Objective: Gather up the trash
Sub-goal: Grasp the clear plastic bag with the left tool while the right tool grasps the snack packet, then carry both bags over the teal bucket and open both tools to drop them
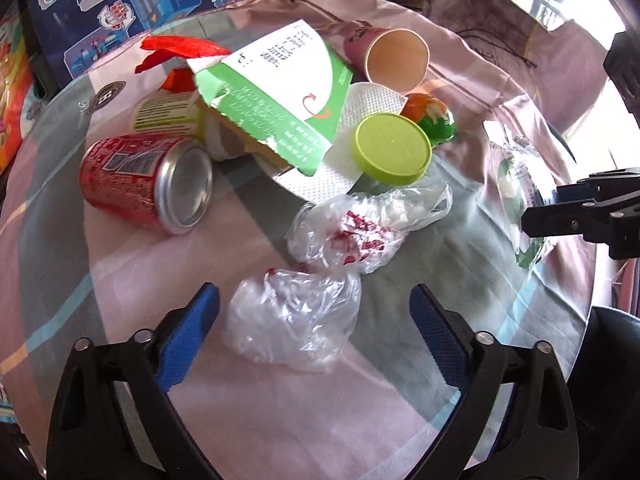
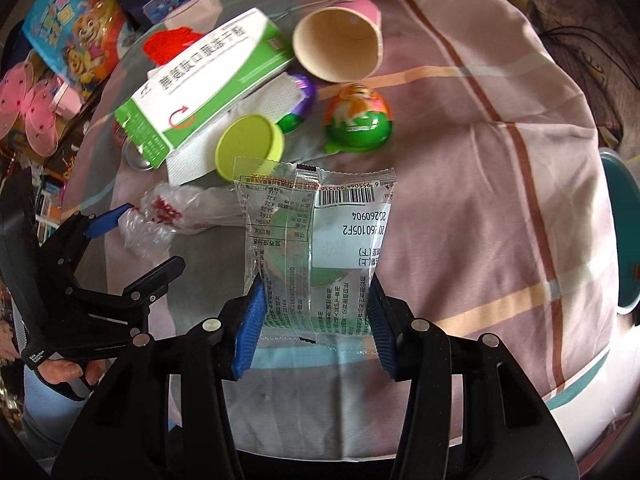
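My left gripper (image 1: 314,294) stands open, pointing down at the table, its blue pads either side of a crumpled clear plastic bag (image 1: 292,320) without touching it. A second clear bag with red print (image 1: 360,232) lies just beyond. My right gripper (image 2: 316,284) is shut on a clear snack wrapper (image 2: 320,232) with a barcode, holding it up above the cloth. In the left wrist view the right gripper (image 1: 560,216) and the wrapper (image 1: 516,176) show at the right edge. The left gripper (image 2: 148,240) shows at the left of the right wrist view, a hand under it.
On the round table's plaid cloth (image 1: 100,280) lie a red can (image 1: 148,184), a green-white carton (image 1: 276,96), a paper cup (image 1: 394,60), a lime lid (image 1: 394,148), an egg-shaped capsule (image 2: 356,116) and white tissue (image 2: 192,160). Toy boxes (image 1: 120,8) crowd the back.
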Demonstrator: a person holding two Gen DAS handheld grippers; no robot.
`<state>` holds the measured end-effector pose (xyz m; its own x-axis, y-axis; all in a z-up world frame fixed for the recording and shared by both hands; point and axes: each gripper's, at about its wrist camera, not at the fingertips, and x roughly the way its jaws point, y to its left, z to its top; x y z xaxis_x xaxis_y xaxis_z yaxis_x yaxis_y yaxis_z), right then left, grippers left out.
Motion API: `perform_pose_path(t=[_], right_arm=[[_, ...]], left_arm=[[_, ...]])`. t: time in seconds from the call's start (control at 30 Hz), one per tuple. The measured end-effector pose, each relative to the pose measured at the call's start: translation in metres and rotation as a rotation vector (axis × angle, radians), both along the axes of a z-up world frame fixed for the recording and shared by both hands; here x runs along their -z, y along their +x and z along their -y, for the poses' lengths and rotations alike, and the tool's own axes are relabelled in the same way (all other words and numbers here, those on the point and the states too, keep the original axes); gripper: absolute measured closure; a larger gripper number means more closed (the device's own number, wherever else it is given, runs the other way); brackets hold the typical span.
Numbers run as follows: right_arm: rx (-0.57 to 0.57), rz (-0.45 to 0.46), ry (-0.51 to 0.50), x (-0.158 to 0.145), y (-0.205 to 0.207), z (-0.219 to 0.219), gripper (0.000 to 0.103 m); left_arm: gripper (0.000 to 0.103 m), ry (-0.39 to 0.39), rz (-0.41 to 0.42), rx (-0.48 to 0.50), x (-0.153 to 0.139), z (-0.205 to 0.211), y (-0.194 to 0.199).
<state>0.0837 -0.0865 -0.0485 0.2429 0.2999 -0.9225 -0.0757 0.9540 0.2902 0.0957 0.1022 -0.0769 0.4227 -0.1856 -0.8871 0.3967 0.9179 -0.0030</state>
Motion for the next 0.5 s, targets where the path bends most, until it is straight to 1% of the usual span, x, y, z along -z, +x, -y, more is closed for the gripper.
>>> perform_pose_path(t=[0.03, 0.07, 0.1, 0.17, 0.27, 0.33, 0.5], right_arm=[[0.004, 0.001, 0.003, 0.000, 0.000, 0.004, 0.057], [0.006, 0.003, 0.006, 0.000, 0.000, 0.007, 0.057], [0.009, 0.007, 0.011, 0.000, 0.000, 0.009, 0.057], [0.013, 0.013, 0.020, 0.000, 0.000, 0.016, 0.057], [0.021, 0.017, 0.038, 0.001, -0.001, 0.024, 0.057], [0.026, 0.021, 0.047, 0.001, 0.002, 0.025, 0.057], [0.052, 0.041, 0.072, -0.002, -0.002, 0.047, 0.057]], left_arm=[[0.036, 0.003, -0.004, -0.002, 0.001, 0.001, 0.000], [0.053, 0.010, -0.012, -0.006, 0.003, 0.003, 0.001], [0.054, 0.010, -0.018, -0.014, 0.004, 0.003, 0.001], [0.064, 0.006, -0.008, -0.030, 0.001, 0.003, -0.002], [0.070, -0.017, -0.003, -0.047, -0.007, 0.005, -0.010], [0.071, -0.027, -0.001, -0.060, -0.014, 0.007, -0.016], [0.072, -0.073, 0.014, -0.070, -0.035, 0.016, -0.030]])
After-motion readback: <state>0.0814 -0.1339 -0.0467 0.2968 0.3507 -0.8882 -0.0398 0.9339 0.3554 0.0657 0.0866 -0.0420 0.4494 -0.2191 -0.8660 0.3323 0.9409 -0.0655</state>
